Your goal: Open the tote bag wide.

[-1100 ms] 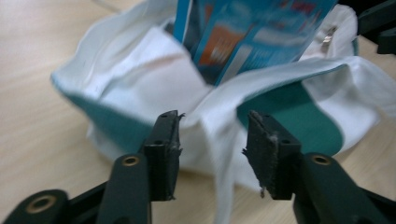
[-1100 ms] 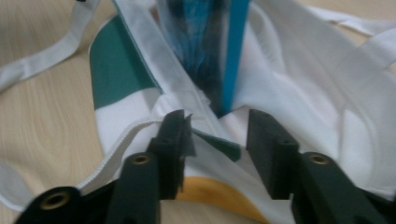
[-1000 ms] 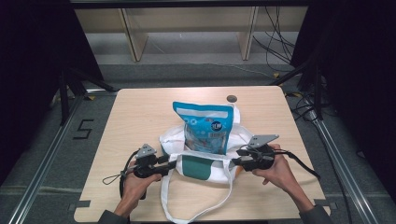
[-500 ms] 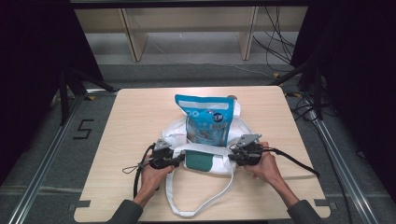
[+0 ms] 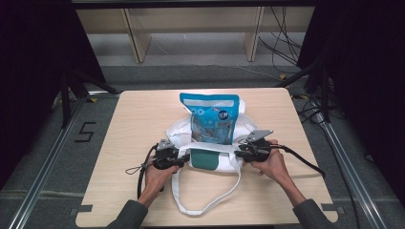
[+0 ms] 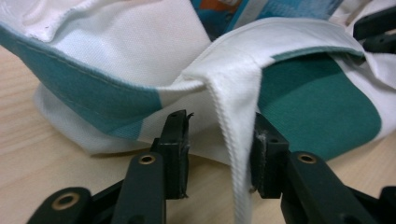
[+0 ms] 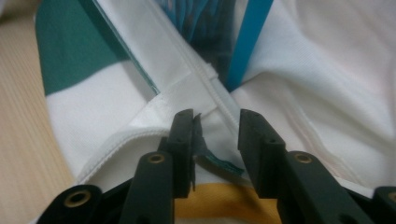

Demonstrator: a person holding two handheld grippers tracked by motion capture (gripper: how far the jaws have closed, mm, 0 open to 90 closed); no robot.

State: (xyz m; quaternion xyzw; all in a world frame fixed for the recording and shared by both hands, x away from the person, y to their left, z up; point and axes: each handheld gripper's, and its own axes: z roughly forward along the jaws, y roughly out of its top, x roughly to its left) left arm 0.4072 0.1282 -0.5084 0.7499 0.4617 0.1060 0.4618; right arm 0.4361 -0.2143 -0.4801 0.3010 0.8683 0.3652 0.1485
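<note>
Flanking the tote bag, both grippers gape.

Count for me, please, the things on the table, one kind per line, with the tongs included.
White and green tote bag: 1
Blue snack pouch: 1
Tongs: 2, left tongs and right tongs
Total: 4

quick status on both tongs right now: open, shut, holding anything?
Left tongs: open, jaws apart either side of the tote bag's white strap, not clamped.
Right tongs: open, jaws apart astride the bag's rim seam, not clamped.
</note>
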